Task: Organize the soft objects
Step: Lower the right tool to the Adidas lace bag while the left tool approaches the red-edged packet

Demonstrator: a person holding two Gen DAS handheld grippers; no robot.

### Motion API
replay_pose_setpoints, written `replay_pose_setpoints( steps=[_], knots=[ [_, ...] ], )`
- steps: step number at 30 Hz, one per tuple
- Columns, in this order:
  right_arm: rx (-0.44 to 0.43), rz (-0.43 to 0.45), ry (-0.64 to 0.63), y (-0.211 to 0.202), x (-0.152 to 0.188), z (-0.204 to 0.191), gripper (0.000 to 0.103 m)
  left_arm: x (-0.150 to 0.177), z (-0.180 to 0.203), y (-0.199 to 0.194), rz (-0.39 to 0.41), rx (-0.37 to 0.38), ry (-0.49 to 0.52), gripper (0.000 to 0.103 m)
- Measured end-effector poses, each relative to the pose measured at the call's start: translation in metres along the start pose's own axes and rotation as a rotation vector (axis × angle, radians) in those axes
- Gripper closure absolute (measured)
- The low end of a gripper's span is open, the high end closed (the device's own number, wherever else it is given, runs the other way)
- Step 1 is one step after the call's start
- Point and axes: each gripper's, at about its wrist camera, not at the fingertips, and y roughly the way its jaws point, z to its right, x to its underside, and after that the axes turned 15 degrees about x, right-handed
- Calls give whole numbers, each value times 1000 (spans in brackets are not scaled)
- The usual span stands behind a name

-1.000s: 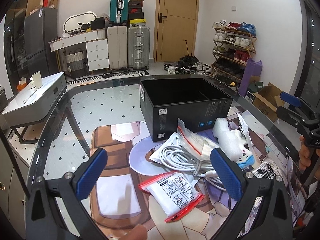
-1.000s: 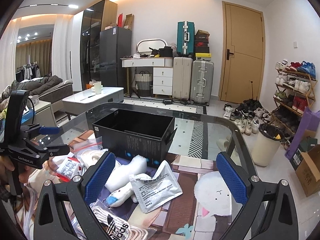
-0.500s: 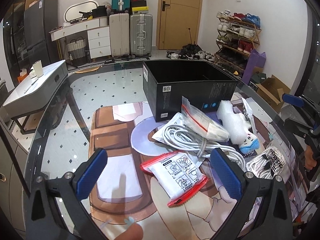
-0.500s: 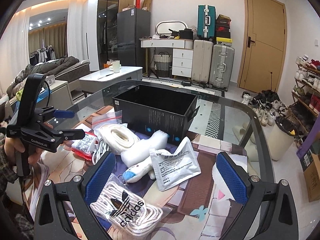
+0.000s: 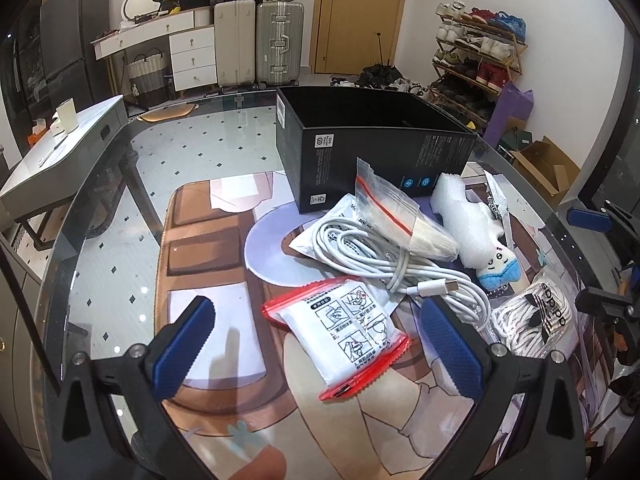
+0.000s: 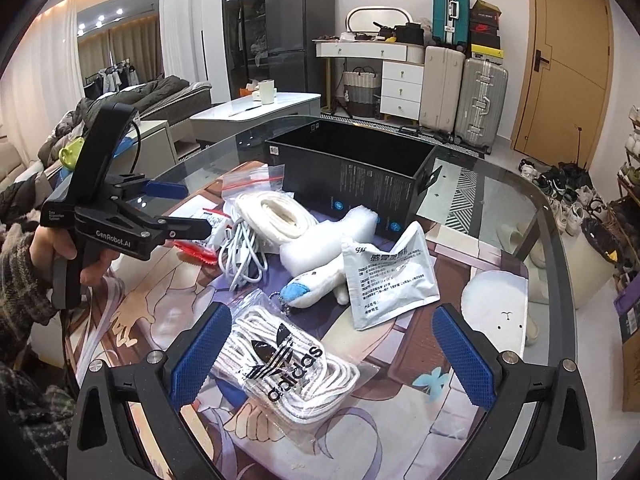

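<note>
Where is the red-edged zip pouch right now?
In the left wrist view, the red-edged pouch lies on the table mat between the open left tongs, just in front of the white cable coil.

A glass table (image 5: pixel 120 216) is carrying an illustrated mat (image 5: pixel 208 304). On the mat are sitting a black box (image 5: pixel 372 152), a red-edged pouch (image 5: pixel 344 332) and bagged laces (image 6: pixel 280 364).

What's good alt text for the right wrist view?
The open right gripper hovers over a bag of white laces on a glass table. Beyond lie a foil pouch, a plush toy, a white cable and an empty black box, with the left gripper at left.
</note>
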Motion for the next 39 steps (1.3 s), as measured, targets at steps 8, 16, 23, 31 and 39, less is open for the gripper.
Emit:
replay_pose_setpoints(
  steps=[8,16,23,31,39],
  knots=[
    [-36,-64,-69,11,7,-8,0,1,1,13,-57,-11,5,0],
    [-95,-123,-130,22,10,-18,0,1,-2,24,-111,-21,-14,0],
    [-136,-162,-211,32,11,-29,0,-1,-6,31,-133,-35,-34,0],
    [-156,-184,-304,41,13,-47,0,-3,-10,31,-144,-46,-36,0],
    [-159,-208,-307,61,7,-61,1,1,-8,31,-152,-76,-15,0]
  ],
)
